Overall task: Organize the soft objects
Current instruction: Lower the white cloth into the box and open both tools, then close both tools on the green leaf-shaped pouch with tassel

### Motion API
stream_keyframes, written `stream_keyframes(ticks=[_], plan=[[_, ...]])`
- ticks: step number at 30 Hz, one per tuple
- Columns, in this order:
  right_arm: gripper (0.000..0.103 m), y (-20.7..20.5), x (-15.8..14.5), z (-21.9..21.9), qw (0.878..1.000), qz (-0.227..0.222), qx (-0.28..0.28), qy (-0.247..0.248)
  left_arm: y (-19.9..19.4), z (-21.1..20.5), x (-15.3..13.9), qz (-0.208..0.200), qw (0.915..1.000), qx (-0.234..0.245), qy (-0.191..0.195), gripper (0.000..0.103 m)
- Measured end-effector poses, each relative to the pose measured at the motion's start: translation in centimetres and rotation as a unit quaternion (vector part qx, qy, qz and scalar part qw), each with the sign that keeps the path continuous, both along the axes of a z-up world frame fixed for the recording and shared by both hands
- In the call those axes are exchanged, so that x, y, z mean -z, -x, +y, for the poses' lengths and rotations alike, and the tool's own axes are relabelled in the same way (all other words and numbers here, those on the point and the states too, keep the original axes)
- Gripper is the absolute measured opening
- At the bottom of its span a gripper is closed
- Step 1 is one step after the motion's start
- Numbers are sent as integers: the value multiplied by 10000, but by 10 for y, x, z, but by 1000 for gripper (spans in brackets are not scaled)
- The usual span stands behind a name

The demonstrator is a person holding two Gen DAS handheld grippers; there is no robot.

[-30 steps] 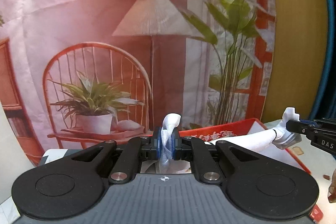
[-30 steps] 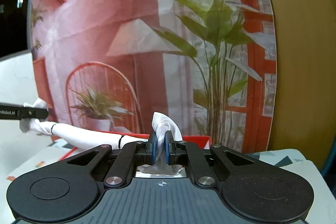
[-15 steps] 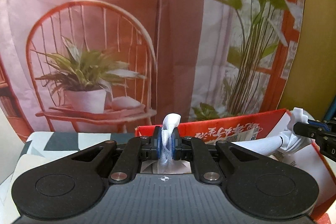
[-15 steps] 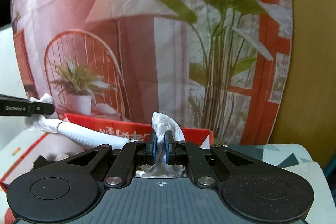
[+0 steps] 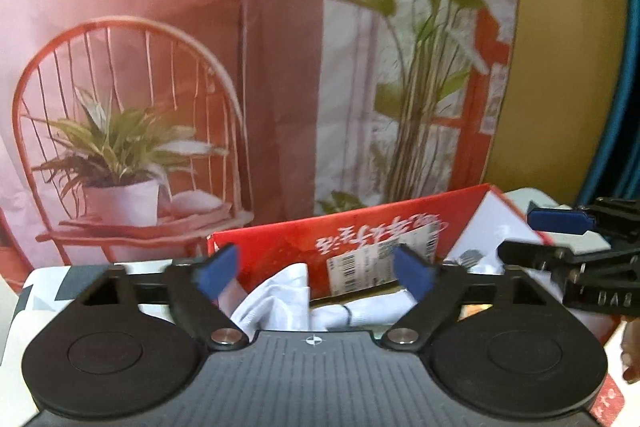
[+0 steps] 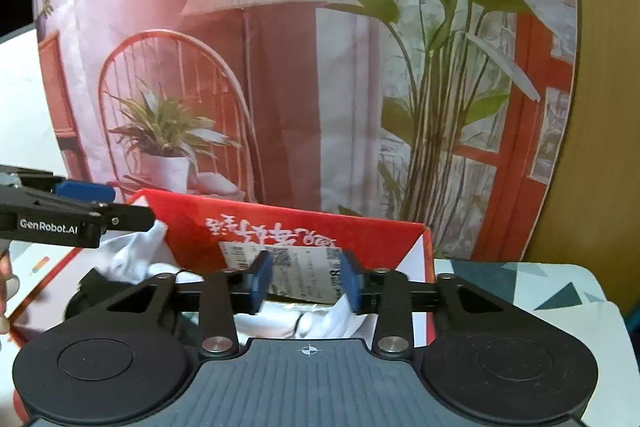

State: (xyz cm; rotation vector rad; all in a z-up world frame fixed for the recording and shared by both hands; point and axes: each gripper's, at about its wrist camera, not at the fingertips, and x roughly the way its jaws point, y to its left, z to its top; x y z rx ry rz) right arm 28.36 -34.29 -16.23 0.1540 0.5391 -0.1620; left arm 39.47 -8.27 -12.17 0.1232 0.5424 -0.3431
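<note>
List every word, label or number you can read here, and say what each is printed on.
"GenRobot.AI": side of the left gripper.
White characters, upside down, on the red box: not legible.
Barcode label on that box: print too small, only a stray "8".
Right gripper: mirrored letters, blurred.

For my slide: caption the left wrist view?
Left tool open, jaws just opened, over white cloth in red box.
</note>
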Motion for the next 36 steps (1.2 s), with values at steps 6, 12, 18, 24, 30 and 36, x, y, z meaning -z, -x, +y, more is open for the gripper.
stream_keyframes(ticks=[6, 12, 18, 24, 30, 36], plan=[[83, 42, -8, 14, 9988, -420, -242, -45, 49, 3, -11, -174, 9996, 184, 103, 103], [86, 92, -13, 26, 9979, -581, -288, -34, 104, 9, -7, -278, 9994, 192, 36, 103], [86, 138, 0, 33, 9984, -530, -154, -91, 142, 10, 15, -75, 9999, 40, 118, 103], [86, 175, 30, 41, 9996, -241, 12, -147, 171, 13, 43, 162, 9999, -29, 39, 103], [85, 214, 71, 53, 9991, 154, 190, -357, 189, 26, 67, 507, 9984, -151, 196, 103], [79, 232, 99, 59, 9969, 446, 327, -556, 198, 34, 84, 694, 9970, -297, 152, 103]])
